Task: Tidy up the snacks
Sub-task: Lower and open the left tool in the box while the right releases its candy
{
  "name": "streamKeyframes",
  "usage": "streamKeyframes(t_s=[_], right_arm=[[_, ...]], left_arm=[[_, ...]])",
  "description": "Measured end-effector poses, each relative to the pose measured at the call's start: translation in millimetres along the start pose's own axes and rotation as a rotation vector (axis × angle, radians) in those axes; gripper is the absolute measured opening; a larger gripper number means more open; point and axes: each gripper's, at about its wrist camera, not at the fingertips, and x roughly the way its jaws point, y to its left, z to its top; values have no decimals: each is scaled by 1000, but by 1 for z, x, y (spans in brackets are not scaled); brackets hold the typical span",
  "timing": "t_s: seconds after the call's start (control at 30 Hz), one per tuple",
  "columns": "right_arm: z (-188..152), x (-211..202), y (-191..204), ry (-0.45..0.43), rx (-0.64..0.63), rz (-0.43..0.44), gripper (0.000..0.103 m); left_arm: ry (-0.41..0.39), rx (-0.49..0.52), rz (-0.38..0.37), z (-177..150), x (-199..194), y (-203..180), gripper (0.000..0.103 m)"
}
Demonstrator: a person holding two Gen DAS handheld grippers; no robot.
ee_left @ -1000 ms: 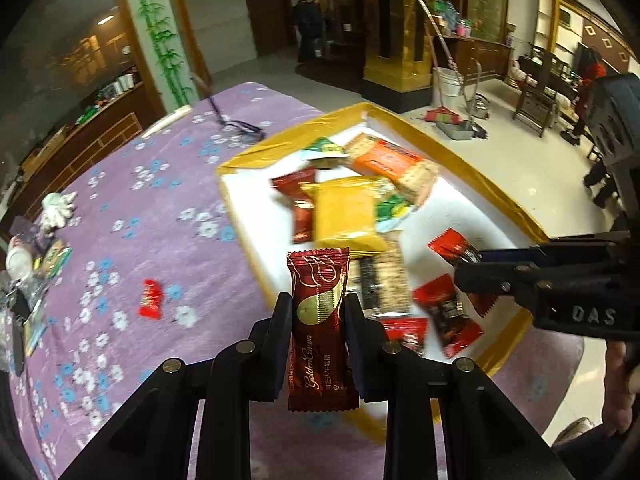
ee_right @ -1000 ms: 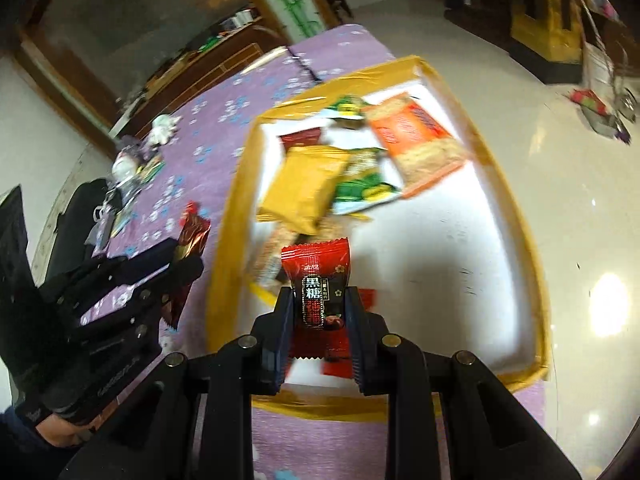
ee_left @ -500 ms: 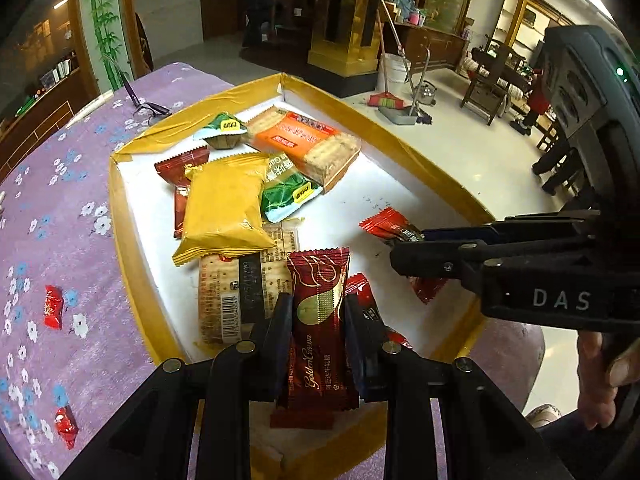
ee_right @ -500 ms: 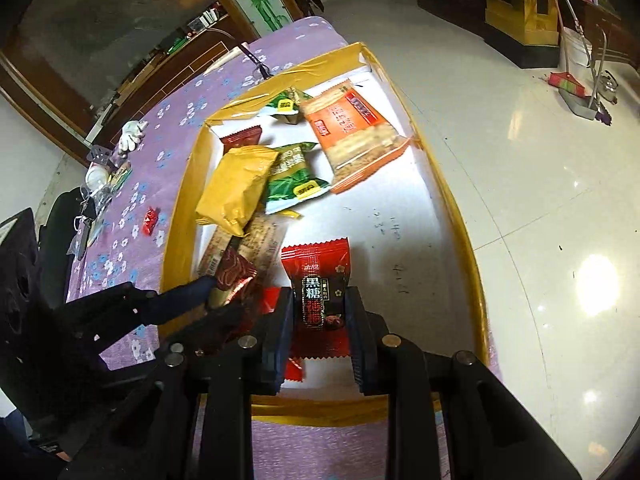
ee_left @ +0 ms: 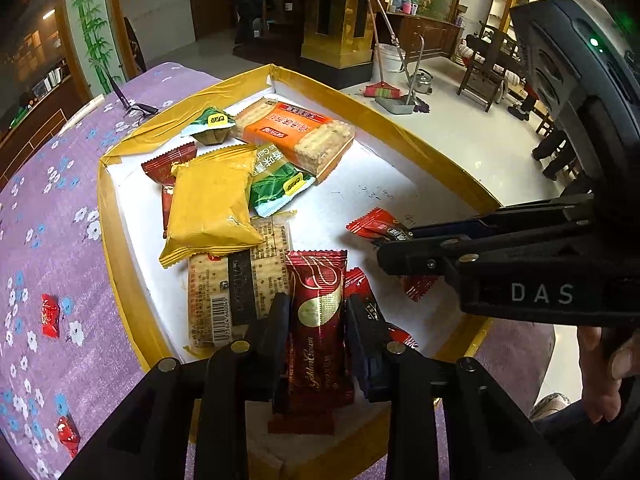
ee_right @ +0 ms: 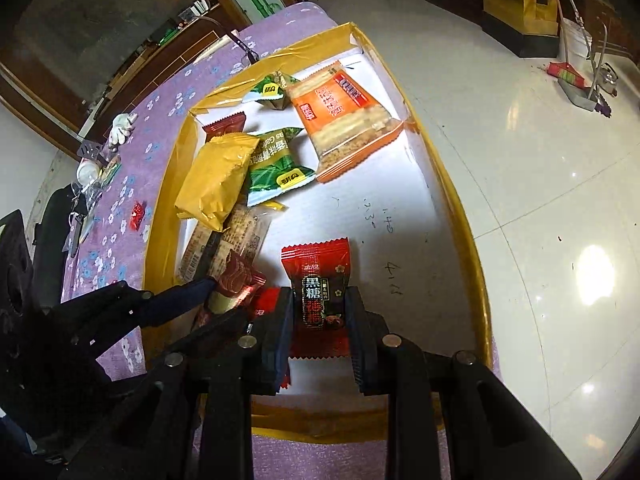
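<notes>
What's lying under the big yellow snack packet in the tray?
The yellow foil packet overlaps three things: a clear-wrapped cracker pack with a barcode, a dark red wrapper and a green leaf-print packet. Their covered parts, and anything else beneath it, cannot be seen.

Partly hidden beneath the yellow packet [ee_left: 208,208]: cracker pack [ee_left: 236,288] and dark red wrapper [ee_left: 166,176]; print illegible.

Ahead of the tools, one tray [ee_left: 132,300] holds two green packets [ee_left: 276,184], one yellow packet [ee_left: 208,204], one orange cracker pack [ee_left: 296,132] and one clear cracker pack [ee_left: 236,292]. Three small red candies [ee_left: 50,316] lie on the purple cloth [ee_left: 48,216], left of the left tool.
</notes>
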Motion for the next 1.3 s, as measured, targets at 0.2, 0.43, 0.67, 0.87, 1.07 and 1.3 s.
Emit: streamKeyframes(t_s=[0.2,0.43,0.67,0.87,1.07,1.3], right_arm=[[0,-4,5,-14,-8,-19,25],[-2,-11,7,-44,2,-36,36],[-8,-15,23,-79,-26,-41,36],[-10,-17,45,-112,-57,-31,36],[-11,-19,74,-141,-120,-19,36],[-15,-15,109,-139,-209,12,36]], left_arm=[[-16,9,-6,0,-6,-1,39],[-52,3,3,-2,-19,5,45],[-75,-36,21,-11,-32,21,45],[-101,-91,52,-25,-48,45,45],[-123,-183,90,-42,-64,82,45],[-121,-320,160,-81,-81,141,45]])
